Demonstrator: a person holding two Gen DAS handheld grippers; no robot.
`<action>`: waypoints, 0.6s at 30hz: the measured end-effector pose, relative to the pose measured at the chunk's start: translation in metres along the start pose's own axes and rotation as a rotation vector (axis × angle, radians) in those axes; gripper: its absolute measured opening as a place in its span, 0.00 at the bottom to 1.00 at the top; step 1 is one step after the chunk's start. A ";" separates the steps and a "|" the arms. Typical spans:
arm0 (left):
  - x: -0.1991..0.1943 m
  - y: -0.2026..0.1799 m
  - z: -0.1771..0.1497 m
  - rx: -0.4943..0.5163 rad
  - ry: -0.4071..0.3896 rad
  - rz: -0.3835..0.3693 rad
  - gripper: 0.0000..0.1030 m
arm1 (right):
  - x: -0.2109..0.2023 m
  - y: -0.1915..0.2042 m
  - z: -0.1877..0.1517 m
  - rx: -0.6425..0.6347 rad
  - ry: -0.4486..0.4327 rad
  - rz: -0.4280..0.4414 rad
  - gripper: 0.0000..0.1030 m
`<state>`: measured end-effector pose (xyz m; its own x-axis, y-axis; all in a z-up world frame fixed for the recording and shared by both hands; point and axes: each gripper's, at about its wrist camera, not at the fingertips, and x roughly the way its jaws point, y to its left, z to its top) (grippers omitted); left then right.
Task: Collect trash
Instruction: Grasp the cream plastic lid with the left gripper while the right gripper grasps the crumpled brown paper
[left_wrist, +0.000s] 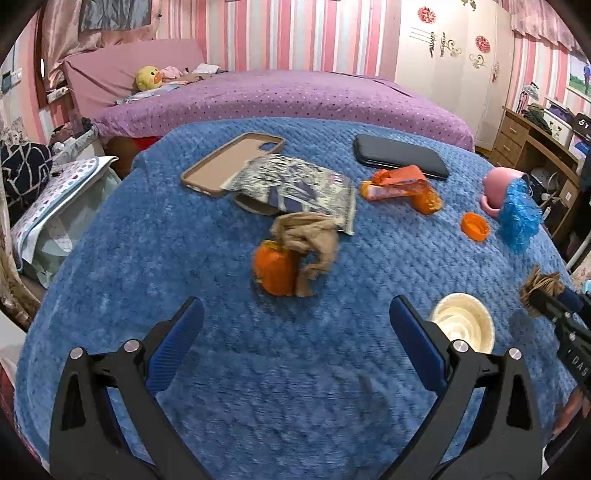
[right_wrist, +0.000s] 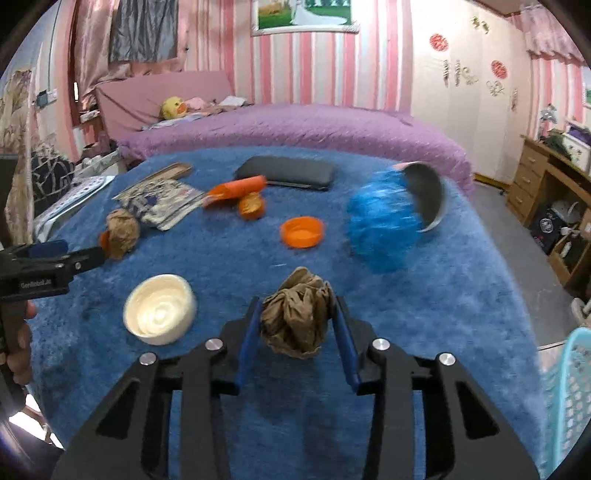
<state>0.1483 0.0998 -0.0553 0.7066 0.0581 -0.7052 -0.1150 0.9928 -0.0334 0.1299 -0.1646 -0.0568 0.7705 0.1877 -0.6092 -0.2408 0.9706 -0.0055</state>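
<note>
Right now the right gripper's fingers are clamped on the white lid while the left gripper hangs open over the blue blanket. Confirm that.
Not quite. The right gripper has its fingers closed on the crumpled brown paper ball, not the white lid, which lies untouched on the blue blanket beside it; the right wrist view shows this. The left gripper does hang open over the blanket.

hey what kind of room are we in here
Most likely a bedroom: a bed under a purple spread, a yellow plush duck by its headboard, a wooden desk with drawers, and pink striped walls.
</note>
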 end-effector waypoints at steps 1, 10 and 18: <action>0.000 -0.004 0.000 0.004 0.000 -0.005 0.95 | -0.003 -0.007 -0.001 0.001 -0.005 -0.020 0.38; 0.006 -0.067 -0.013 0.040 0.046 -0.101 0.95 | -0.018 -0.071 -0.014 0.086 0.000 -0.101 0.38; 0.018 -0.114 -0.026 0.061 0.091 -0.101 0.94 | -0.023 -0.096 -0.025 0.122 0.011 -0.119 0.38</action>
<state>0.1562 -0.0145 -0.0830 0.6458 -0.0499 -0.7619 -0.0017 0.9978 -0.0668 0.1208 -0.2656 -0.0621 0.7826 0.0694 -0.6187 -0.0745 0.9971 0.0177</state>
